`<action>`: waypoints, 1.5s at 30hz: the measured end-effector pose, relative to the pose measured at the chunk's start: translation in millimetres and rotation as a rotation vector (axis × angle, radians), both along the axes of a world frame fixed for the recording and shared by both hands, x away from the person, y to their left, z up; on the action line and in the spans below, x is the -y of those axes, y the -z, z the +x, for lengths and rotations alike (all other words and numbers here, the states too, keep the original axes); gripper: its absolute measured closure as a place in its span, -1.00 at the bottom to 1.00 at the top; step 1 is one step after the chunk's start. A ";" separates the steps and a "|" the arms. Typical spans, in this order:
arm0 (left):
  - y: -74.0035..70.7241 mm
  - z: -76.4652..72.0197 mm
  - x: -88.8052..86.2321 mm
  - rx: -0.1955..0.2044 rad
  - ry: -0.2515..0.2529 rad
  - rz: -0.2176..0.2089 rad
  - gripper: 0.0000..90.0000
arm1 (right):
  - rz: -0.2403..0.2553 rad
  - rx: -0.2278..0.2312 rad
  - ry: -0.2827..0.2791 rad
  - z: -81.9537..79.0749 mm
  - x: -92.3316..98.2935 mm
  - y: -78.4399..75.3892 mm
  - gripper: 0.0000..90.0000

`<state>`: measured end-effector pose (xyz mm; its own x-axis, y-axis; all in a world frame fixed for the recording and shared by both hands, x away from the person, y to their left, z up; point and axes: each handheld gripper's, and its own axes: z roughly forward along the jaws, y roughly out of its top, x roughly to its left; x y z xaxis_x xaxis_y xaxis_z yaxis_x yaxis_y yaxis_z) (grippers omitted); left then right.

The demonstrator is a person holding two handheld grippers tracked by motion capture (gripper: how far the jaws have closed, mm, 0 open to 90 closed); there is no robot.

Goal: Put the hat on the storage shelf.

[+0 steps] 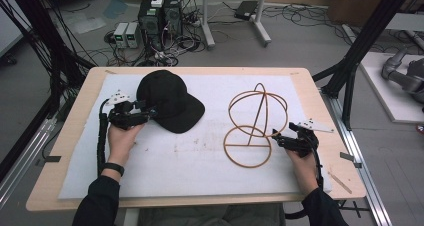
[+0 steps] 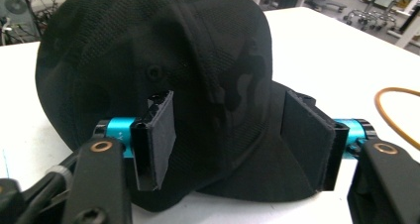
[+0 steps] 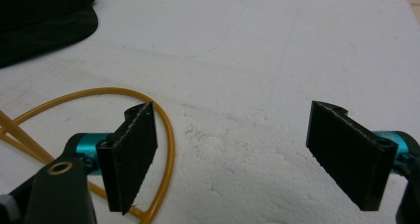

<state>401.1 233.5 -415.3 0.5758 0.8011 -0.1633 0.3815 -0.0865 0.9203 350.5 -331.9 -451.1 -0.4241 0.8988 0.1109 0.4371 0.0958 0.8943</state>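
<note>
A black baseball cap (image 1: 170, 98) lies on the white foam sheet (image 1: 200, 166), left of centre. My left gripper (image 1: 147, 111) is at the cap's left side. In the left gripper view its jaws (image 2: 230, 120) stand apart with the cap's (image 2: 198, 60) lower crown and brim edge spanning the gap; the fabric looks unpinched. A golden wire hat stand (image 1: 255, 121) with a round base ring stands right of centre. My right gripper (image 1: 276, 136) sits at the ring's right edge, open (image 3: 235, 125), its left pad over the ring wire (image 3: 168, 130) and only foam between the pads.
The foam sheet covers most of a wooden table (image 1: 70, 136). Black frame posts (image 1: 350, 71) rise at the right rear corner, and cables hang along the left side. Computers and cabling (image 1: 160, 16) lie on the floor beyond the far edge.
</note>
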 end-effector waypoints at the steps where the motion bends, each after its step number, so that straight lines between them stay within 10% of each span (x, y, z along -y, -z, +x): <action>1: 1.3 1.9 0.5 0.001 -0.010 0.005 -0.13 | 0.000 0.000 0.000 0.1 0.0 0.1 -0.57; 14: 1.7 15.4 11.1 -0.034 -0.008 0.070 0.07 | -0.004 -0.002 -0.004 0.7 -0.4 0.3 -0.57; 30: 8.4 19.0 4.4 -0.073 0.015 0.000 0.80 | -0.011 -0.007 -0.010 1.1 -1.1 0.3 -0.57; 45: 1.9 12.1 4.9 -0.019 0.059 -0.048 0.94 | -0.014 -0.008 -0.012 1.3 -1.1 0.3 -0.57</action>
